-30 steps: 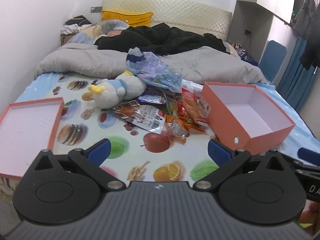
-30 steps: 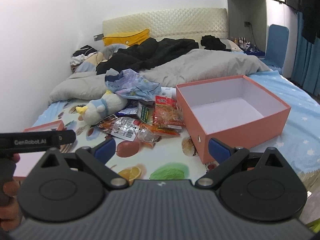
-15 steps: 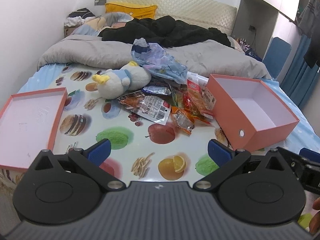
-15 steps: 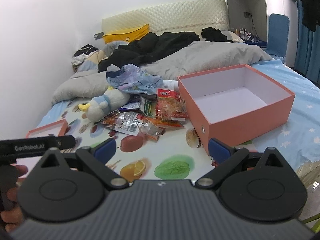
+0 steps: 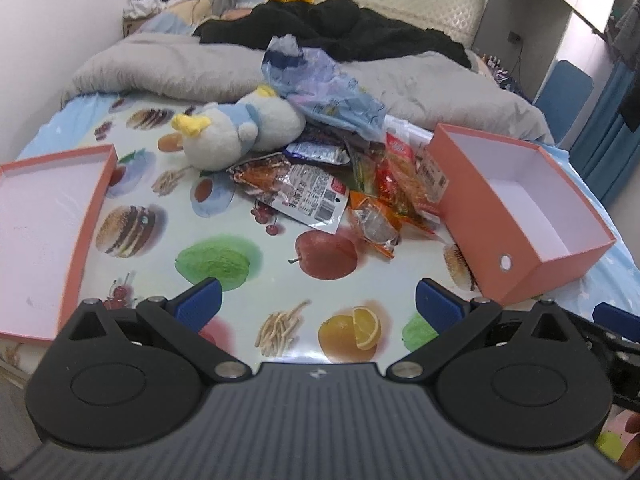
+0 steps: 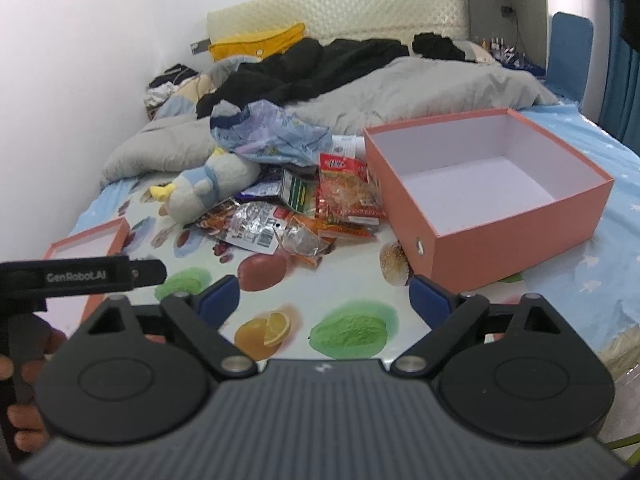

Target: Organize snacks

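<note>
Snack packets [image 5: 340,188]: a loose pile at the centre of my left wrist view, lying on the fruit-printed sheet [image 5: 224,264], between the plush duck [image 5: 236,132] and the orange box [image 5: 516,208]. In my right wrist view the same pile [image 6: 304,208] sits left of centre, its red packets touching the box's near-left wall.

Orange box [image 6: 500,240]: open-topped, white inside, nothing in it that I can see; right of centre in both views.

Box lid [image 5: 44,236]: lying inside-up at the left edge of the left view, well apart from the pile.

Crumpled blue plastic bag [image 5: 324,92]: resting on the upper end of the pile, against the duck.

Grey duvet [image 5: 420,84] and black clothing [image 5: 340,32]: upper part of both frames.

Left gripper [image 5: 318,304]: I see its blue pads spread wide, nothing between them, low in the frame, short of the pile.

Right gripper [image 6: 324,296]: likewise spread wide and holding nothing.
</note>
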The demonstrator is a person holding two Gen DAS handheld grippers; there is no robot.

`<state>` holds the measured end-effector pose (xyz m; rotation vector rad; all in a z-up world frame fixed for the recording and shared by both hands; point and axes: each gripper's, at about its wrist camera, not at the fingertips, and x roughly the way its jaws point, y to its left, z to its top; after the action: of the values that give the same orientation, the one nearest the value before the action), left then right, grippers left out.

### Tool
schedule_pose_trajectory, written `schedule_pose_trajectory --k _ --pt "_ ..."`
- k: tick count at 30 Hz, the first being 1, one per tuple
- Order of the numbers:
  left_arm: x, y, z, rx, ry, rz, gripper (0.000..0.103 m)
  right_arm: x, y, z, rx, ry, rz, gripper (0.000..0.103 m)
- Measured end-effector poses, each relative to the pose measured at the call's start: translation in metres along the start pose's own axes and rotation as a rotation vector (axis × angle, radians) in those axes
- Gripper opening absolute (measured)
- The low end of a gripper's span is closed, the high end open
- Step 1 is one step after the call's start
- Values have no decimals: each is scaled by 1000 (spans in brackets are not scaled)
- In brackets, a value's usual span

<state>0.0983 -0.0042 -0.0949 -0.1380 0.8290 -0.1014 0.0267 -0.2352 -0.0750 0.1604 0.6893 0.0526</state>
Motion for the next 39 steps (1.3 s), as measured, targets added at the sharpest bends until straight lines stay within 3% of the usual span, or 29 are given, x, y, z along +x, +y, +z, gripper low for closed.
schedule_pose_trajectory --k 4,16,19,24,27,28,32,36,39 --pt "31 10 11 -49 30 -14 103 24 1 9 -21 29 1 81" --pt "127 38 38 -139 116 -56 101 108 10 44 -96 89 -29 73" --pt "147 39 43 -127 127 -62 99 123 3 56 -124 76 -80 73" --pt "171 33 47 -131 152 -100 88 141 -33 59 -175 90 -234 73" --pt "181 13 51 -129 166 -182 85 134 -69 55 -149 107 -291 73" --pt "183 4 51 -117 165 -205 84 131 -82 54 -133 111 -313 78" --pt "187 -42 57 -77 166 -310 83 121 -119 54 -28 129 -233 76" --pt "183 -88 64 -48 151 -389 83 105 -118 56 -44 121 -198 76" --pt "183 -112 67 -50 149 -429 83 84 -117 68 -54 65 -143 76"
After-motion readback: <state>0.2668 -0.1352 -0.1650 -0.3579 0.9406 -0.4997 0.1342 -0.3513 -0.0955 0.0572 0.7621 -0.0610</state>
